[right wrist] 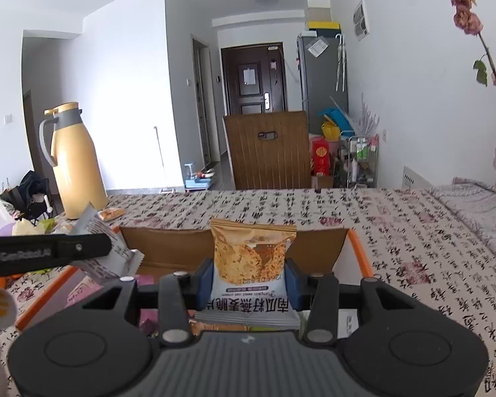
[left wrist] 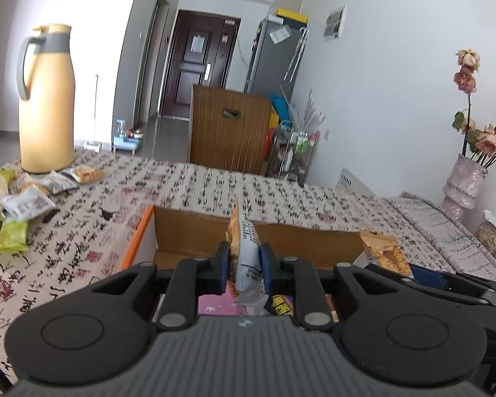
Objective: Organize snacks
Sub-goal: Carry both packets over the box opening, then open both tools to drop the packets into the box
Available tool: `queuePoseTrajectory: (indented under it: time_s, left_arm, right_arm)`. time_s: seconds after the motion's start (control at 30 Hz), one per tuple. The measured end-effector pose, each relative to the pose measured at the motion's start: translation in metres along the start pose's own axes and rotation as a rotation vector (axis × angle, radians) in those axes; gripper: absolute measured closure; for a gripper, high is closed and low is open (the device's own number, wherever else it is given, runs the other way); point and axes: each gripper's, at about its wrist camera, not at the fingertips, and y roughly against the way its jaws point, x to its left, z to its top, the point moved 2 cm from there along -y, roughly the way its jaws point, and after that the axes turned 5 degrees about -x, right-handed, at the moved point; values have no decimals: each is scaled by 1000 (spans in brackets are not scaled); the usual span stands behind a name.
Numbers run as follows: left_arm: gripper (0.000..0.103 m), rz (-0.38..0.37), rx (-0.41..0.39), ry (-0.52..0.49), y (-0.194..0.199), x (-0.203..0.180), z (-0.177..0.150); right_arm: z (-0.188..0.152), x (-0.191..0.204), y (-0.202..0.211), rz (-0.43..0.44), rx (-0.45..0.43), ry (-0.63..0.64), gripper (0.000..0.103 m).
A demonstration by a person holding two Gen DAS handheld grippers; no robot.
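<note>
Over the cardboard box [right wrist: 317, 241], our right gripper [right wrist: 248, 276] clamped an orange snack packet [right wrist: 251, 254]; at nine o'clock, our left gripper [left wrist: 243, 266] pinched a grey packet [left wrist: 248, 258] edge-on.

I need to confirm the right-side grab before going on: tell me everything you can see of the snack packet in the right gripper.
The snack packet is a flat, sealed pouch of glossy film, orange-gold with pictured crisps and a crimped far edge, white with dark print nearer the camera. The right gripper is shut on it, pads pressing its two sides. It is held above the open cardboard box.
</note>
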Motion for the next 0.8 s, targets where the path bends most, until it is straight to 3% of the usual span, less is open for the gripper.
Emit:
queuePoseTrajectory:
  time_s: [0.17, 0.27, 0.33, 0.43, 0.5, 0.6, 0.8]
  left_arm:
    - [82, 3, 11, -1, -4, 3, -4]
    - [72, 24, -2, 14, -1, 6, -4]
    - [37, 44, -6, 21, -1, 8, -4]
    - [6, 104, -27, 25, 0, 10, -4]
    - [0, 115, -41, 42, 3, 13, -3]
    - [0, 125, -34, 55, 2, 17, -2]
    - [0, 125, -24, 53, 2, 16, -3]
  right_arm:
    - [-7, -1, -5, 7, 40, -11, 60]
    - [-10, -2, -6, 2, 43, -18, 53]
    - [-10, -5, -5, -6, 37, -31, 32]
    - [-9, -8, -3, -15, 26, -49, 16]
    - [-8, -10, -3, -18, 24, -58, 10]
    - [-9, -12, -3, -28, 20, -63, 0]
    - [-11, -11, -3, -34, 23, -63, 0]
